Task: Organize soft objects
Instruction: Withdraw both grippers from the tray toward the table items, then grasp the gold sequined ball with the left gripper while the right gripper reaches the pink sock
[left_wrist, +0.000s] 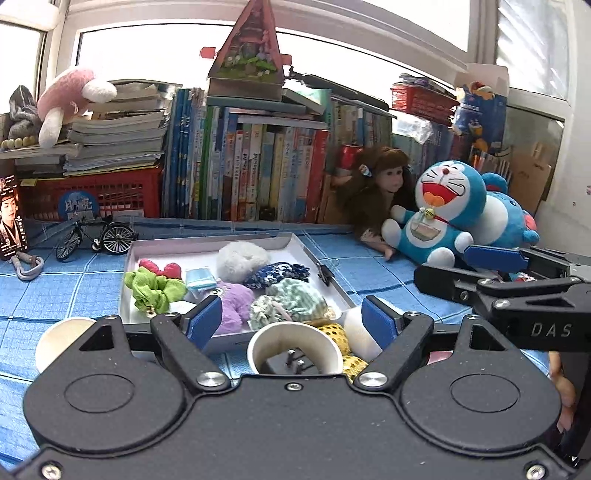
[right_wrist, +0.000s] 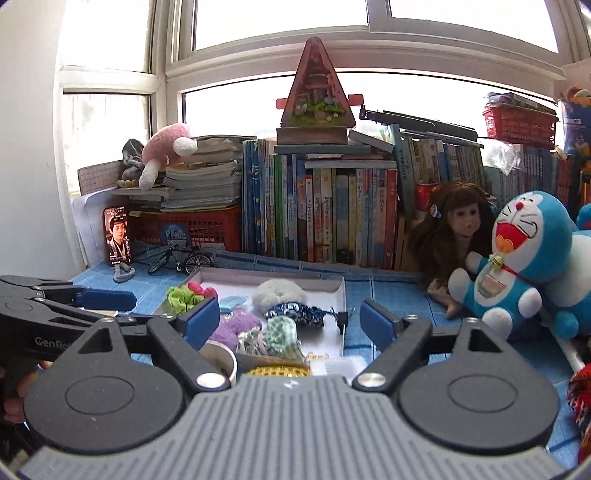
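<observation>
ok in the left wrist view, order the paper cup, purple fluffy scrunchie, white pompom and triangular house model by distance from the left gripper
1. White paper cup, just ahead
2. Purple fluffy scrunchie, tray front
3. White fluffy pompom, tray back
4. Triangular house model, atop the books

Home: books (right_wrist: 332, 214), plush toys (right_wrist: 524, 258)

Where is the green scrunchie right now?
The green scrunchie lies at the left end of the white tray, in front of a red bow and left of a pale blue face mask; the right wrist view shows it there too.
</observation>
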